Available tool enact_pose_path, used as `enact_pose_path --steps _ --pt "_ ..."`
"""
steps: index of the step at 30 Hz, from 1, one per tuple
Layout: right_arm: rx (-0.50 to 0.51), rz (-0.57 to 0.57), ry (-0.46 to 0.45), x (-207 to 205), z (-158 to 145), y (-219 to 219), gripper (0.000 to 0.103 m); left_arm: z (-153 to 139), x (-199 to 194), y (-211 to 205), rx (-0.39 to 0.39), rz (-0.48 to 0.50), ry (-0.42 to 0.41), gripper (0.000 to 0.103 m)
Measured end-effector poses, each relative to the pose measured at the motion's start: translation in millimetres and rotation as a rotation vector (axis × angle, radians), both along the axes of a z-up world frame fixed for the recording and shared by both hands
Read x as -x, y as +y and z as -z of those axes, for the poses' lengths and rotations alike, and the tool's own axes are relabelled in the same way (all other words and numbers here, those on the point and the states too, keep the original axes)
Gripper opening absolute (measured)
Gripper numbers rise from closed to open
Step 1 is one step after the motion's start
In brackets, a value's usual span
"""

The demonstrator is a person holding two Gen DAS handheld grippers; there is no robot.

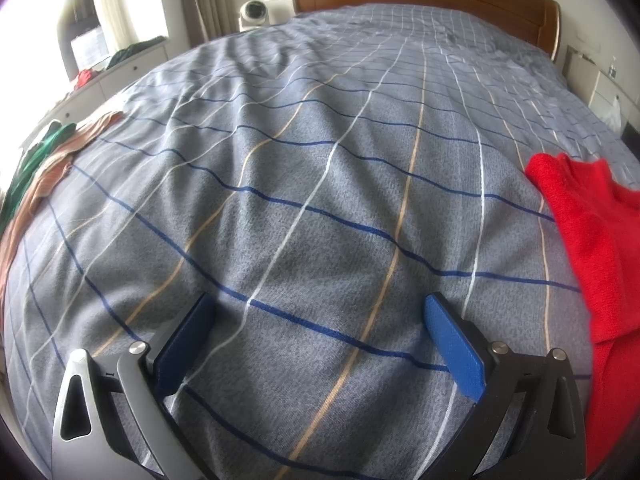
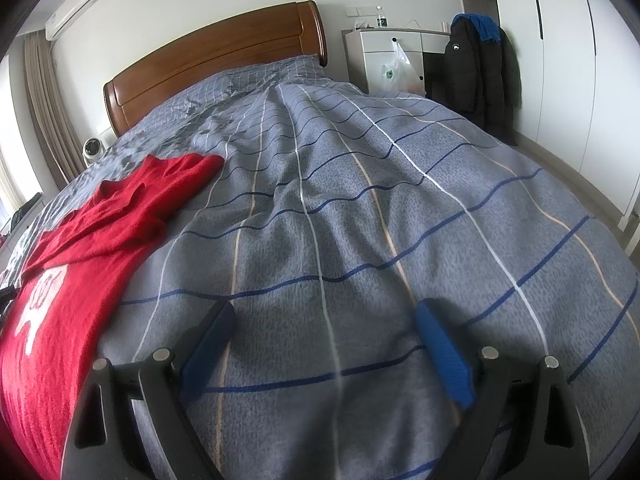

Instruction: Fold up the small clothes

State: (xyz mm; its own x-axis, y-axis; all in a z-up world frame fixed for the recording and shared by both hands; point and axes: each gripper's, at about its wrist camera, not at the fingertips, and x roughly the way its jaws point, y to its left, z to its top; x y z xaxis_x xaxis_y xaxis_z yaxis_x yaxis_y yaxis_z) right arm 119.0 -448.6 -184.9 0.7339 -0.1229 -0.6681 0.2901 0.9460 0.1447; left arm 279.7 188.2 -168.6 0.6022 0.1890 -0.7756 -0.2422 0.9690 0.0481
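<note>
bedspread (image 1: 320, 200) open ahead | red sweater (image 2: 80, 248) between grippers | clothes (image 1: 44, 160) left

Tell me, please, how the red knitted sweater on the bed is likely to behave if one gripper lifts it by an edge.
The red knitted sweater already lies rumpled in soft folds, so it will probably droop limply. Its fuzzy knit looks unlikely to slip between the pads. It may drag on the grey checked bedcover.
</note>
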Motion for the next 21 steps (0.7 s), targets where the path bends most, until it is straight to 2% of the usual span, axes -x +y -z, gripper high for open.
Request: enact_pose_path --steps 21 --pt "0.004 0.000 0.000 0.1 0.2 1.0 0.093 -0.1 -0.1 0.3 0.001 0.000 0.000 0.103"
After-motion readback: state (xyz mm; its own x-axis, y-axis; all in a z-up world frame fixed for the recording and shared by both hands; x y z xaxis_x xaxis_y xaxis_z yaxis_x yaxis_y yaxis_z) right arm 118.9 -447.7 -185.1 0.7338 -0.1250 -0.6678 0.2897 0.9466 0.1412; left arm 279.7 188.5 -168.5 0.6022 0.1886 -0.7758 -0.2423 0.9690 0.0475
